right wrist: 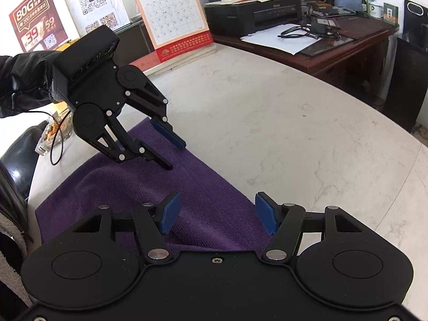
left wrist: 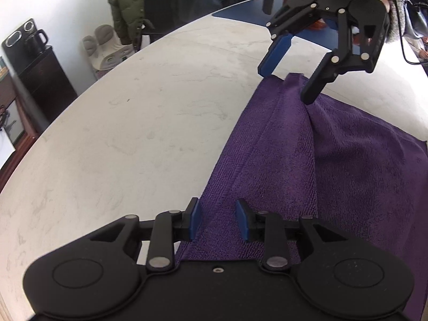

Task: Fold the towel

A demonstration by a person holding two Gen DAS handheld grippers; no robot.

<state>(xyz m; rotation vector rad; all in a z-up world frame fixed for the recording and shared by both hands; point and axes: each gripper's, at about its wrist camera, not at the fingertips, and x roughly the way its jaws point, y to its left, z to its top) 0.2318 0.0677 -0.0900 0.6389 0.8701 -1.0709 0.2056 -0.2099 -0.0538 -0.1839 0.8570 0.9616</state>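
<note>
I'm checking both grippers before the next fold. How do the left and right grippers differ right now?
The left gripper has its jaws set narrower than the right gripper, whose blue pads stand wider apart. The left gripper sits over the purple towel's near edge, by the bare white table; the right gripper hangs over the opposite end. Both are open, holding nothing, pointing down at the towel.

Right wrist view, upper left: red poster reads "80G", "200", "39", "59". White sheet beside it carries QR codes. Desk calendar, upper middle, shows "12". Printer brand illegible.
</note>
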